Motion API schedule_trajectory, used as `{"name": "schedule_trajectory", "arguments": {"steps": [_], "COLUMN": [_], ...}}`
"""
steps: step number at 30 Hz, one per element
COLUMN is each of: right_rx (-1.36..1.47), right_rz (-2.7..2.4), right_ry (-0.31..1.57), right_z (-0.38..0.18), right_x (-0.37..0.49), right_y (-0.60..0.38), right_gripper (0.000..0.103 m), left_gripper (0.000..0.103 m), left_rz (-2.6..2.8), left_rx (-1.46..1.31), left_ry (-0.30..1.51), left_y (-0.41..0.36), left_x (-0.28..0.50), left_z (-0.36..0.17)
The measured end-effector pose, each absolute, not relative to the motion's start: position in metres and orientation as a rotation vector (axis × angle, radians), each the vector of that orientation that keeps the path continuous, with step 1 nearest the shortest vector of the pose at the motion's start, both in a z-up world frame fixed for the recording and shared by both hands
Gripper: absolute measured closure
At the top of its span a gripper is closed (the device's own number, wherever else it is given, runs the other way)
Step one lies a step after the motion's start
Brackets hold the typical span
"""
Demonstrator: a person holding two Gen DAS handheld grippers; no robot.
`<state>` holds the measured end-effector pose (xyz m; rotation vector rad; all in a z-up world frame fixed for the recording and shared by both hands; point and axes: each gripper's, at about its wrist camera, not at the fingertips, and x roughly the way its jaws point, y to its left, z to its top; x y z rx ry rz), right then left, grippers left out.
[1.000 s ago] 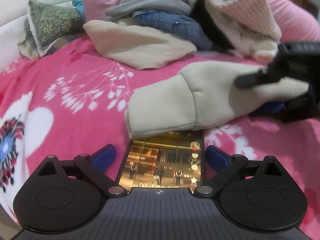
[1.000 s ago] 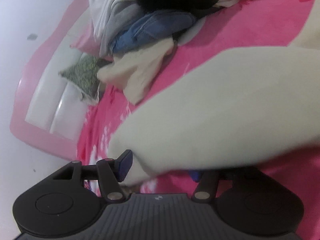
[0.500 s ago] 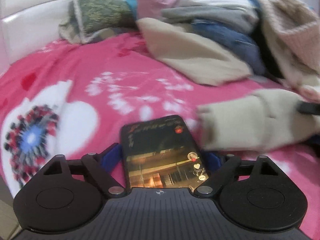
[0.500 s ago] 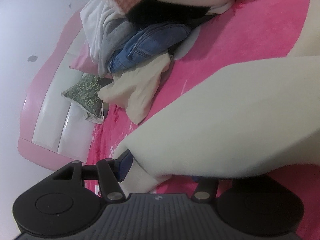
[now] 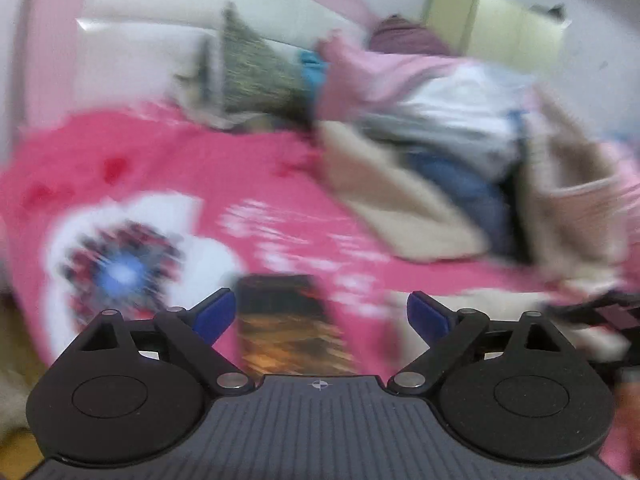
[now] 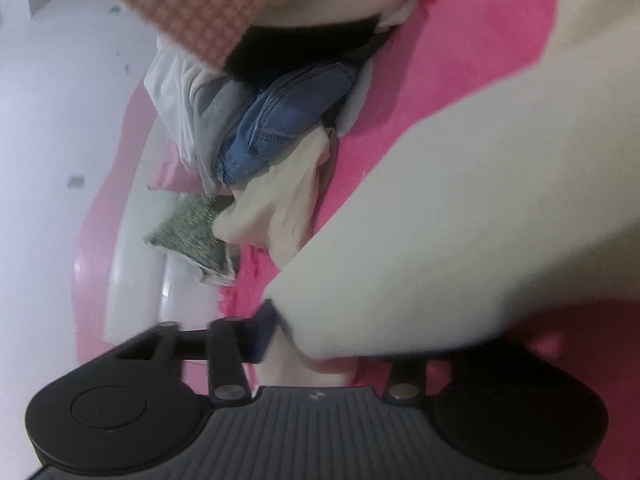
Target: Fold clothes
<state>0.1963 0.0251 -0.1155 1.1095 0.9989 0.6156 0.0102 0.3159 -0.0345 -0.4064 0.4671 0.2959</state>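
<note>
Phone (image 5: pixel 286 322) only in left wrist view

left hand-held gripper (image 5: pixel 318 316) gapes wide, empty — right hand-held gripper (image 6: pixel 316 340) has just been closing.

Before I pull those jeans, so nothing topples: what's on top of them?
On the jeans lie grey and white garments and a pink checked knit. Anything deeper in the pile is covered.
</note>
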Motion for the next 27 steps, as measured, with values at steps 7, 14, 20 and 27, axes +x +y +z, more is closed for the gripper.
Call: {"name": "schedule_trajectory", "arguments": {"steps": [7,14,20,27], "right_rx": [1.086,0.859,0.466,0.115], "right_rz": [0.608,0.607,0.665,0.772], "right_ry": [1.107,1.165,0.945,0.767], "right_z": [-0.118,-0.099,-0.025,0.021], "right_x": [0.168,0.127,0.118,0.169], "right_y": [0.004,-0.03,-0.035,0.028], "right_gripper": [0.083,0.078,0.073,0.048], "left_gripper": [0.01,0.009,0.008,0.007], "left_rz": [-0.008,0.048,0.096,0.147], "left_rx": [-0.645,-0.52,-0.494,-0.69], "left_ry": [0.564,0.598,0.57,0.458], "left_y": [0.273,0.256,0.243,0.245], "left_x": [0.023,0.029,0.033,0.036], "left_z": [-0.061,-0.072,-0.077,-0.085]}}
